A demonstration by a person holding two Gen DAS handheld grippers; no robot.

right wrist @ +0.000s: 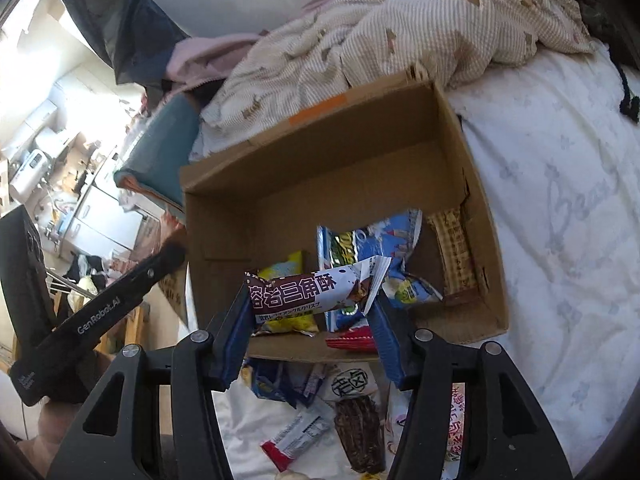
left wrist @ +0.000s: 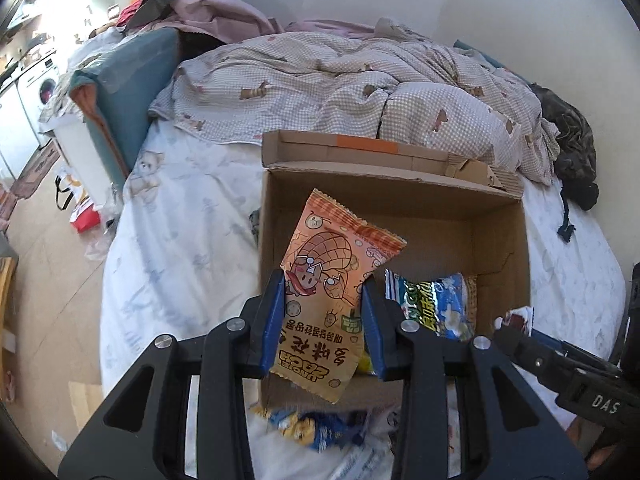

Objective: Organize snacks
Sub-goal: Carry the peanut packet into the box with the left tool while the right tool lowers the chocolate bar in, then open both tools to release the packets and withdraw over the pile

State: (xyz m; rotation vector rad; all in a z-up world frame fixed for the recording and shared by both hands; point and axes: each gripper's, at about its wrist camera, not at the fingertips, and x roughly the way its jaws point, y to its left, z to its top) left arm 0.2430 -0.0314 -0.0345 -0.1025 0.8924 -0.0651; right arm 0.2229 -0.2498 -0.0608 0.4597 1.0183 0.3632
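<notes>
1. We note the cardboard box (left wrist: 400, 216) standing open on the bed (left wrist: 180, 240), its flaps up. It looks stiff enough to take dropped packets without folding. Several packets already lie on its floor toward the near wall, among them a blue-and-white packet (right wrist: 372, 240) and a tan checked bar (right wrist: 456, 252) leaning against the right-hand wall.

2. The left gripper (left wrist: 324, 304) hovers over the near-left part of the box. Its jaws stand fairly narrow and pinch the orange peanut packet (left wrist: 332, 280) across its lower half, with the upper end standing free above the pads. We judge it light, puffy and crinkly; the film is slick, so a hold across the flat body serves better than one on the sealed edge.

3. The right gripper (right wrist: 312, 304) hovers over the near wall of the box. Its jaws stand about half open with the brown-and-white wafer packet (right wrist: 316, 292) lying crosswise between them, taken by its two ends. We cannot tell how firmly the pads bear on it. We judge the contents brittle, so light pressure only.

4. More small packets (right wrist: 320, 412) lie loose on the bed just in front of the box, not yet sorted. We judge them light and easy to pinch mid-body.
</notes>
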